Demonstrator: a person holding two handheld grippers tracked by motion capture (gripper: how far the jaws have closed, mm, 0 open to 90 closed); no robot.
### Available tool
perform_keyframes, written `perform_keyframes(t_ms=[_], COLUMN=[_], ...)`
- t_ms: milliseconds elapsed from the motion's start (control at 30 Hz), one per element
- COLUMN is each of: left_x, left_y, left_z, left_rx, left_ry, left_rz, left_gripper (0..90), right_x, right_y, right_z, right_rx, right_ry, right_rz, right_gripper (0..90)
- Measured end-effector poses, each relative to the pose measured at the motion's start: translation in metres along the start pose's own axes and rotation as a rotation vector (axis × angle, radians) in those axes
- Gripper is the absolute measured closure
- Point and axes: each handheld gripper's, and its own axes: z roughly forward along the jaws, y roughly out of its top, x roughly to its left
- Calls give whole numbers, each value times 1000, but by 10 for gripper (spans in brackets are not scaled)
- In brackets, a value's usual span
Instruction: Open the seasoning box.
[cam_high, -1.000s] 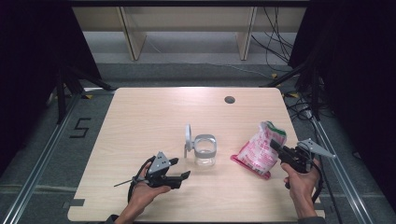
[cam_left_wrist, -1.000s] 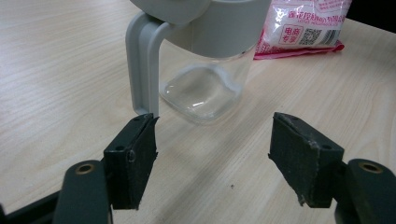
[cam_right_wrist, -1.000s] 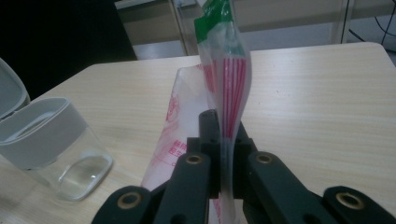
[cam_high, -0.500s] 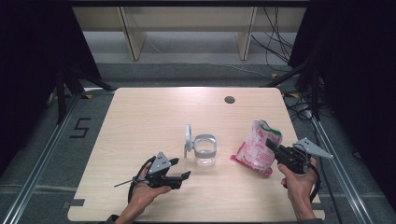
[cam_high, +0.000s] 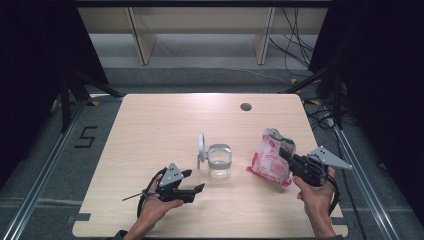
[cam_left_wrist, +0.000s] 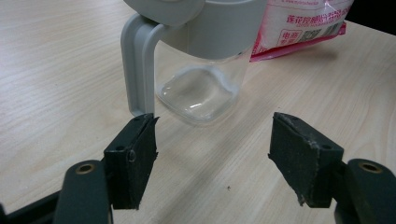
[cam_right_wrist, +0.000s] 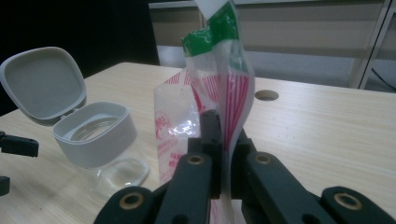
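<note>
Wooden counter is carrying my open-lidded jar. I'm keeping the left gripper jaws gaping near it, while my right gripper jaws are pinching the pink bag.

Curtained lab: railed table, cables

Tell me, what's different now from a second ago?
The right tool, shut on the pink bag, has tipped it more upright and drawn it slightly toward the jar. The left tool stays open by the jar, whose lid stays flipped up.
</note>
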Motion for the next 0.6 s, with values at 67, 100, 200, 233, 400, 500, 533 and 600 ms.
perform_keyframes(t_ms=[67, 100, 200, 233, 400, 500, 533, 600], left_x=[0, 0, -1, -1, -3, -3, -3, -3], left_y=[0, 0, 0, 0, -1, -1, -1, -1], left_z=[0, 0, 0, 0, 1, 2, 2, 2], left_rx=[2, 2, 6, 11, 9, 12, 12, 12], left_ry=[0, 1, -1, 2, -2, -9, -8, -8], left_rz=[0, 0, -1, 8, 4, 0, 0, 2], left_gripper=[313, 313, 313, 313, 312, 312, 312, 313], right_x=[6, 6, 10, 9, 10, 10, 12, 12], right_y=[2, 2, 5, 7, 11, 14, 15, 18], right_z=[0, 0, 1, 2, 1, -1, -2, -3], right_rx=[-4, -4, -10, -25, -28, -37, -42, -31], right_ry=[-2, -2, 10, 15, 31, 31, 33, 23], right_rz=[-5, -5, -7, -24, -11, -31, -21, -40], right_gripper=[900, 900, 900, 900, 900, 900, 900, 900])
